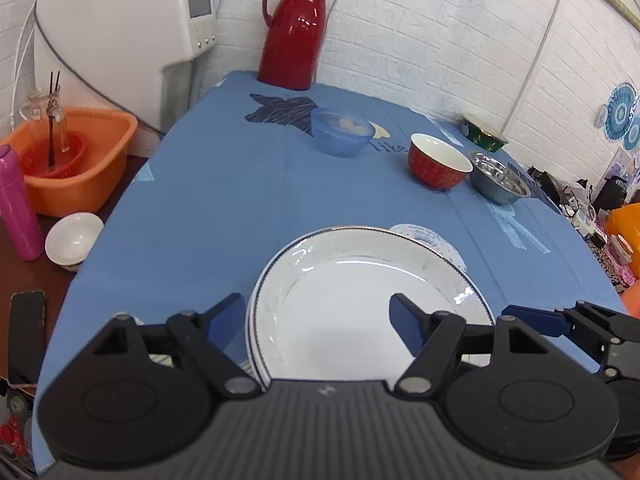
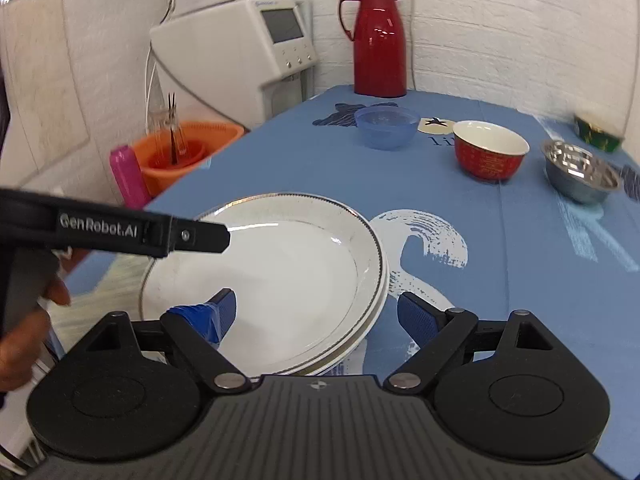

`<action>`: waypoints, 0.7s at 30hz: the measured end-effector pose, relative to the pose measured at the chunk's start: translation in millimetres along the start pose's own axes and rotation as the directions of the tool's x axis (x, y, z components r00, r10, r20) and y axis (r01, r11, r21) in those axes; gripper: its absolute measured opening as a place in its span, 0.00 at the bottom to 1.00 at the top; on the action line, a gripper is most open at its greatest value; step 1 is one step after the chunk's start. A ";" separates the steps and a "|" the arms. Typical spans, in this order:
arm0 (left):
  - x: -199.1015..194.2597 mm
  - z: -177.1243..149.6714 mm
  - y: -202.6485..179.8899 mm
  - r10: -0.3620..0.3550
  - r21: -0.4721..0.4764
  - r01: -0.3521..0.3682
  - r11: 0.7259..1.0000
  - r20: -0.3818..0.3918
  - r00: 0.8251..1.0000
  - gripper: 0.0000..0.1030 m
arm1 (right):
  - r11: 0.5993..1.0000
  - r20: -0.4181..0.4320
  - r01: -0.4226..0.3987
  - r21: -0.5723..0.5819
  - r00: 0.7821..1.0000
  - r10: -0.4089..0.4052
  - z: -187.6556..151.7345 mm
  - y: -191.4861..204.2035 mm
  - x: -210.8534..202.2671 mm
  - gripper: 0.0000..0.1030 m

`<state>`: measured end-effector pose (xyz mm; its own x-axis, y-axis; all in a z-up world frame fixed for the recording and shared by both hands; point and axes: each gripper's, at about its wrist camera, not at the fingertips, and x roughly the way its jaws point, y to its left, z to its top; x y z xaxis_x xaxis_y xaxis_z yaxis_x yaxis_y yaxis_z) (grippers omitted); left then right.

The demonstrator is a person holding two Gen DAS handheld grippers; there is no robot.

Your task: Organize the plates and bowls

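Observation:
A stack of white plates (image 1: pixel 360 300) with dark beaded rims lies on the blue tablecloth (image 1: pixel 224 200) near the front. My left gripper (image 1: pixel 316 320) is open and straddles the stack's left rim. In the right wrist view my right gripper (image 2: pixel 320 312) is open across the right rim of the plates (image 2: pixel 280 272). Neither holds anything. Farther back stand a blue plastic bowl (image 1: pixel 342 130), a red bowl (image 1: pixel 438 160) with a white inside, a steel bowl (image 1: pixel 498 182) and a green bowl (image 1: pixel 482 132).
A red thermos jug (image 1: pixel 296 28) stands at the table's far edge by the brick wall. Left of the table are a white appliance (image 1: pixel 120 32), an orange basket (image 1: pixel 76 156), a pink bottle (image 1: pixel 16 204), a small white bowl (image 1: pixel 74 238) and a dark phone (image 1: pixel 26 332). A hand (image 2: pixel 24 340) holds the left gripper.

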<state>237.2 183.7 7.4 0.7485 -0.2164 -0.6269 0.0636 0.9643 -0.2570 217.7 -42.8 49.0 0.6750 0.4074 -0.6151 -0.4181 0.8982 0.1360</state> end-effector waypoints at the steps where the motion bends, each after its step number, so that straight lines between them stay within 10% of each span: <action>1: -0.1 0.5 0.2 -0.002 -0.003 0.002 1.000 -0.001 1.000 0.70 | 0.999 0.015 -0.013 0.037 1.000 0.013 -1.2 -4.9 -5.4 0.73; 11: -1.1 3.2 -21.4 -0.022 0.025 0.022 0.999 -0.004 1.000 0.70 | 0.938 0.064 0.044 0.344 0.995 -0.070 -24.8 -60.9 -25.4 0.73; 21: 5.3 12.0 -72.0 -0.053 0.103 0.053 0.993 -0.002 0.999 0.71 | 0.931 0.119 0.039 0.364 0.989 -0.087 -34.7 -88.2 -40.6 0.73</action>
<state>244.5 114.9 31.4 0.7426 -0.2678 -0.6139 0.1710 0.9620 -0.2128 206.1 -144.2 35.1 0.7763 0.3441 -0.5282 -0.1418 0.9117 0.3856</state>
